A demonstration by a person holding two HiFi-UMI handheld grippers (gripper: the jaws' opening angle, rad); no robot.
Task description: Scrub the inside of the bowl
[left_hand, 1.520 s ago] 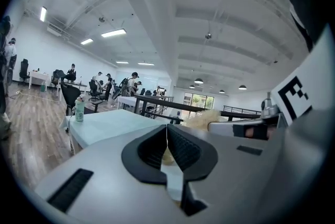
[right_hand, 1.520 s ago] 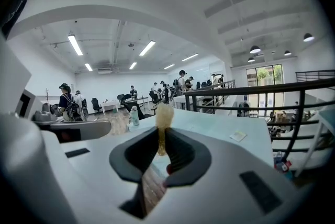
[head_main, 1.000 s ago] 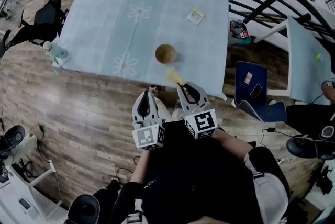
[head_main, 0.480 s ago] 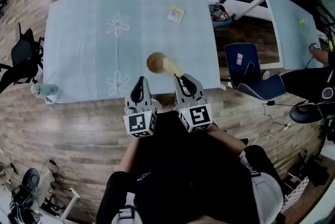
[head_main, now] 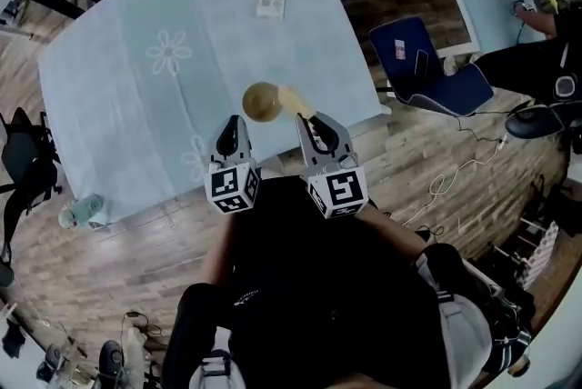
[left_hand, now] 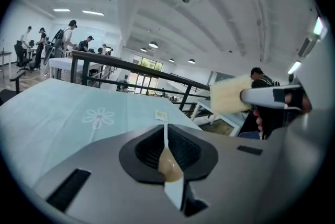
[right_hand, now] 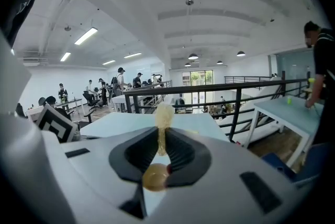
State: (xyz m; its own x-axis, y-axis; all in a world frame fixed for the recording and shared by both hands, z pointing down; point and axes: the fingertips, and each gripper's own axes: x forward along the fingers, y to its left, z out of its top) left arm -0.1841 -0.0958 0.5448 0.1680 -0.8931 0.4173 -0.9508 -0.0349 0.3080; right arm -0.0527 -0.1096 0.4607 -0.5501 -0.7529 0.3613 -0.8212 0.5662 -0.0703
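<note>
Standing on the pale blue counter [head_main: 136,105], the brown bowl [head_main: 262,102] sits upright near the edge closest to the person, its inside showing as a lighter tan round. The right gripper [head_main: 312,122] is just to the right of the bowl and a little nearer the person. Its own view shows it clamped narrowly on a pale yellow sponge [right_hand: 163,113], squeezed thin where it is held. The sponge's free end sticks out past the tips. From the head view that free end reaches the bowl's right rim, though it is not clear whether the two touch. The left gripper [head_main: 230,125] is just to the near-left of the bowl, apart from it. Its own view shows its two halves pressed together with only a thin slit between them and nothing held. Part of the bowl shows through the lower gap of that slit. The two marker cubes lie side by side on the person's side of the bowl.

Beyond the bowl, well apart from it, a small yellow-and-white card [head_main: 270,3] lies flat on the counter. A white flower print [head_main: 170,54] marks the cloth to the bowl's far left. A small bottle [head_main: 80,212] lies at the counter's corner, far to the bowl's left. A blue chair [head_main: 427,74] stands on the wooden floor off to the bowl's right, past the counter's edge.
</note>
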